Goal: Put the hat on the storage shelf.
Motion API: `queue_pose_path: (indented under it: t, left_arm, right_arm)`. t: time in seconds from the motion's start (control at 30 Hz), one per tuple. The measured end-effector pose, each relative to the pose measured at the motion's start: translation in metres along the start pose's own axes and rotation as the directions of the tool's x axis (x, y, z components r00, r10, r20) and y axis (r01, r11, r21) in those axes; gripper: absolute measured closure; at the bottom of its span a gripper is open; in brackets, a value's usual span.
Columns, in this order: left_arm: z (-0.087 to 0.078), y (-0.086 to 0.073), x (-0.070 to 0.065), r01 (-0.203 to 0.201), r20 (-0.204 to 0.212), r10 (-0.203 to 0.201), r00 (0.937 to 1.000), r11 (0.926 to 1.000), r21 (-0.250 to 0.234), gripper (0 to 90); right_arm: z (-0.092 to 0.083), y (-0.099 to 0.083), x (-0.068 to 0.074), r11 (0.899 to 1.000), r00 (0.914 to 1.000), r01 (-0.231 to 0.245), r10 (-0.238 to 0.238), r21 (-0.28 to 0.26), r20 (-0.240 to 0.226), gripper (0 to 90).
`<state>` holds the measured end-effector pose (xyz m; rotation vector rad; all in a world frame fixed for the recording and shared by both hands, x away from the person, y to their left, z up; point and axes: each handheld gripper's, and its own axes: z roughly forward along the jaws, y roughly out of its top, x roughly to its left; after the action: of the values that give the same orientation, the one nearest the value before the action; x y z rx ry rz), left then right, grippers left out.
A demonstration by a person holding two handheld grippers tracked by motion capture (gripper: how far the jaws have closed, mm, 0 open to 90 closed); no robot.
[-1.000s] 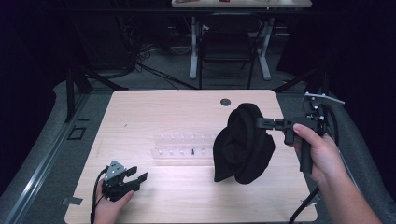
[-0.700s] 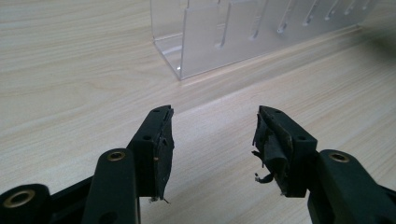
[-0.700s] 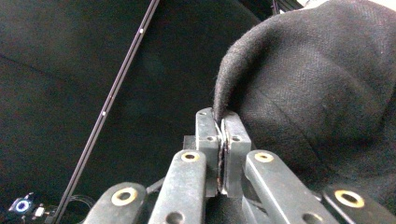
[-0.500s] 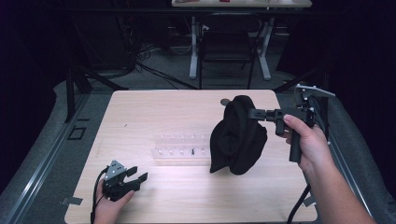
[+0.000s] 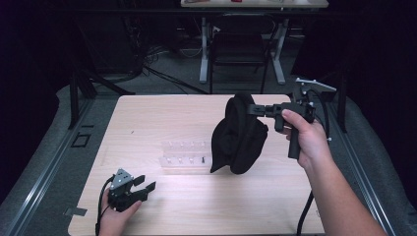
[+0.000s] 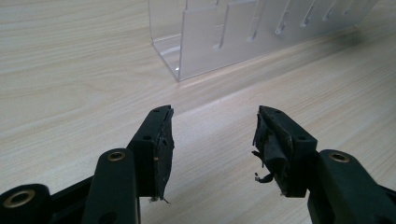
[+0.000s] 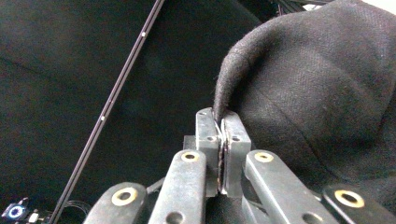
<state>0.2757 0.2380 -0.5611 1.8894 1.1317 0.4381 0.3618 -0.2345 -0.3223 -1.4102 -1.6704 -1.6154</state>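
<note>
A black cloth (image 5: 238, 135) hangs above the middle-right of the wooden table (image 5: 162, 118); whether its lower end touches the wood I cannot tell. My right gripper (image 5: 253, 109) points left and level, shut on the cloth's upper edge. In the right gripper view the jaws (image 7: 223, 123) pinch a folded hem of the black cloth (image 7: 317, 93). My left gripper (image 5: 145, 183) rests low at the table's front left corner, open with nothing between its fingers. In the left gripper view the open jaws (image 6: 212, 135) hover over bare wood.
A clear plastic rack (image 5: 184, 156) with several slots lies mid-table, just left of the cloth, and shows ahead of the left jaws as the rack (image 6: 243, 32). Beyond the table's far edge stand a chair (image 5: 238, 54) and desk legs on a dark floor.
My right gripper has carried the black cloth leftward and slightly upward, so it hangs narrower and nearer the rack. The left gripper has stayed in place, still open.
</note>
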Motion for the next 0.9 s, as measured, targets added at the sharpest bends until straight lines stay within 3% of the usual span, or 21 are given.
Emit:
queue_pose_path:
  t: [0.37,0.9]
  left_arm:
    - [0.0,0.0,0.001,-0.003,0.003,0.003,1.0,1.0,0.003,46.8]
    - [0.002,0.001,0.001,-0.008,0.002,0.008,1.0,1.0,0.001,46.9]
  right_arm:
    - [0.026,0.012,0.002,1.0,1.0,-0.003,0.003,0.005,0.001,88.4]
    - [0.051,0.025,-0.014,1.0,0.9992,0.0,-0.001,0.007,0.04,88.4]
